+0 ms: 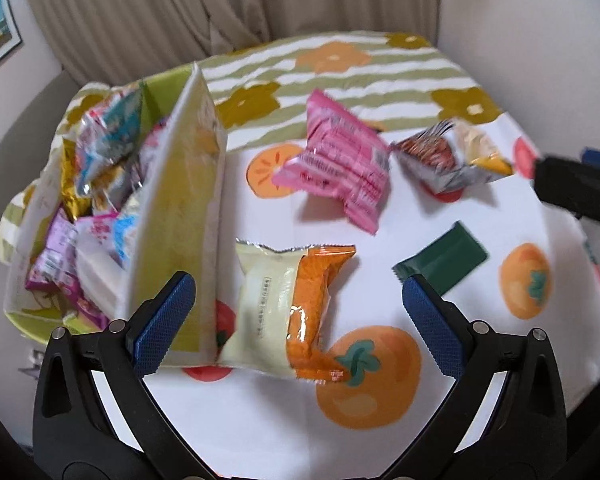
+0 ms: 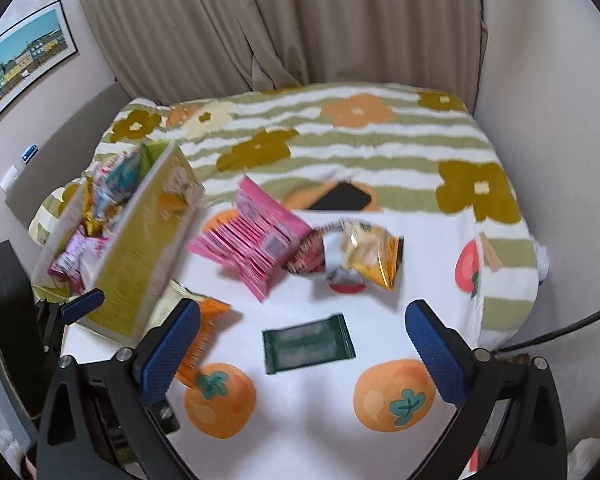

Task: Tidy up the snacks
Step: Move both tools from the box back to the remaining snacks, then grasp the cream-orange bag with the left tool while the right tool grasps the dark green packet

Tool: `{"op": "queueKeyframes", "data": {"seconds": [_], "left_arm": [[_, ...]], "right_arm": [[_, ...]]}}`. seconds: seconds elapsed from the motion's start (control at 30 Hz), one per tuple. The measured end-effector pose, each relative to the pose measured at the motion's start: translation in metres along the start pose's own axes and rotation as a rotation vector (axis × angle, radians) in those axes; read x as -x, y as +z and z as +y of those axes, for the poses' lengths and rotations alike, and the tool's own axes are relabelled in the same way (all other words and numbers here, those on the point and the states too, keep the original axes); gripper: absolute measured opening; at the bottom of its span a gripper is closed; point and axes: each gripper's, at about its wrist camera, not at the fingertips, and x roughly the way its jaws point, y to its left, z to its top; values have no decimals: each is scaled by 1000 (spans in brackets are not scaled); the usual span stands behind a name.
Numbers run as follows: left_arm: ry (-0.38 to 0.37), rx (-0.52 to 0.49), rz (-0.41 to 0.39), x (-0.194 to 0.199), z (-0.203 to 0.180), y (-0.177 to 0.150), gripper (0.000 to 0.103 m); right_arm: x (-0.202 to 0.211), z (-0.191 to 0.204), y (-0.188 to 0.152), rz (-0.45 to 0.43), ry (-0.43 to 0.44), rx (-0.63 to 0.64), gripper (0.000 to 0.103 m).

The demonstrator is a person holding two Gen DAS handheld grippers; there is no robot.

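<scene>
Persimmon-printed white cloth [image 1: 260, 420] carries loose snacks. Cream-and-orange foil packet [image 1: 288, 308] lies lengthwise straight ahead between the wide-open left hand-held gripper [image 1: 298, 320] fingers. Right hand-held gripper [image 2: 302, 354], also open, is farther.

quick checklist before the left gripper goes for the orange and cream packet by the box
1. Left gripper open: ok, nothing between its fingers.
2. Orange and cream packet lined up between the fingers: ok.
3. Packet clear of the box: not ok, it lies against the box wall.
4. Room left in the box: cannot tell, it already looks full.
5. Right gripper out of the way: ok, open over the green packet.
</scene>
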Motion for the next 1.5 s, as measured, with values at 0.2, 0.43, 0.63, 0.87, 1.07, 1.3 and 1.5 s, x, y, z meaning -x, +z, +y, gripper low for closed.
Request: {"op": "queueKeyframes", "data": {"seconds": [0.2,0.43,0.63,0.87,1.07,1.3,1.5], "left_arm": [[102,-29,27,-39,-13,-1,102],[130,-9,118,-74,-10,-6,102],[56,22,205,-94,3,-16,92],[16,11,207,-92,11,-20,86],[2,-17,219,-94,10,-17,86],[-20,-28,226,-97,10,-18,86],[-83,9,264,-113,19,-9,86]], "right_arm": [[-40,-10,-18,50,9,-30,102],[-71,-20,-25,51,-25,-103,102],[-98,-16,-25,73,-84,-130,102],[-126,-6,-25,104,-190,-135,102],[-134,1,-37,162,-286,-82,102],[-114,-28,-56,195,-273,-178,102],[-104,-48,-70,224,-304,-191,102]]}}
